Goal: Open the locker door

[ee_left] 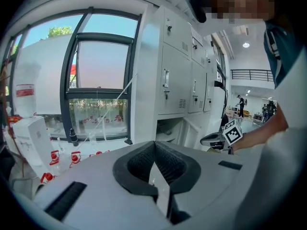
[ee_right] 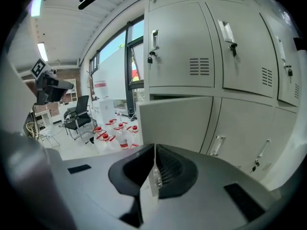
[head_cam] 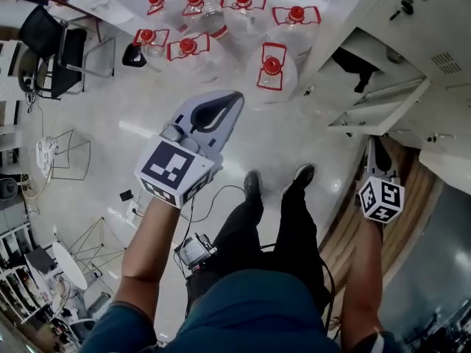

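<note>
Left tongs [head_cam: 234, 98] pressed together, nothing between; held over floor [head_cam: 140, 116], pointing toward cluster of red-capped water jugs [head_cam: 274, 69]. Right tongs [ee_right: 154, 150] also pressed together, empty. Locker door [ee_right: 175, 121] stands swung out from white locker bank [ee_right: 182, 47], middle row, compartment behind it exposed. In head view, door [head_cam: 383, 110] juts out at right, right tongs [head_cam: 375, 147] just below its edge; no grip on it. Black chair [head_cam: 53, 48] far left.
</note>
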`<move>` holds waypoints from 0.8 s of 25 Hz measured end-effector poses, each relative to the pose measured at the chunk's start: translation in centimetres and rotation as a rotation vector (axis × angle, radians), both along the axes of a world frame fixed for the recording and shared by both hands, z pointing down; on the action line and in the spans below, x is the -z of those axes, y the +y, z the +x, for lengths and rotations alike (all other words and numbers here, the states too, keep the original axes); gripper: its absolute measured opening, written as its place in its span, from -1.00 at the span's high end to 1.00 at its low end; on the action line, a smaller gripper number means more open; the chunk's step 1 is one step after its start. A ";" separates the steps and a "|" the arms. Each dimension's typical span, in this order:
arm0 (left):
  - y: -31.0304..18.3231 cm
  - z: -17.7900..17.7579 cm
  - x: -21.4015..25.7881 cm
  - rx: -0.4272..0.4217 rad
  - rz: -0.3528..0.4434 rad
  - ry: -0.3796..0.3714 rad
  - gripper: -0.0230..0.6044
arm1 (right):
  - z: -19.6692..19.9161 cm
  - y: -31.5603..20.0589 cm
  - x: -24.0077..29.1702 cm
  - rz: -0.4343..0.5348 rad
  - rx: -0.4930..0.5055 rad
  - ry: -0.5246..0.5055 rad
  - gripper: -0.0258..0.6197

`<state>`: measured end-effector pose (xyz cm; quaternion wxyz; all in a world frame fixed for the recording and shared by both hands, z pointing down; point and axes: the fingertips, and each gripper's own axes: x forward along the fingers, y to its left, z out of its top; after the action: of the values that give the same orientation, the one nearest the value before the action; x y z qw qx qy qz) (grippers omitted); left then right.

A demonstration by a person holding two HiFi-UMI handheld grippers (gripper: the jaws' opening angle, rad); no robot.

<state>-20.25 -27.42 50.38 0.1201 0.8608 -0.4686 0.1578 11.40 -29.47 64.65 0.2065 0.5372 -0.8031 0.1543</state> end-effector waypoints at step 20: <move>7.6 -0.1 21.8 0.053 0.185 0.071 0.88 | -3.5 4.7 31.0 0.273 0.097 -0.145 0.81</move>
<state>-20.36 -19.78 28.59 0.0611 0.8606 -0.4993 0.0799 7.88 -24.77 33.63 0.0801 0.5082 -0.8545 0.0719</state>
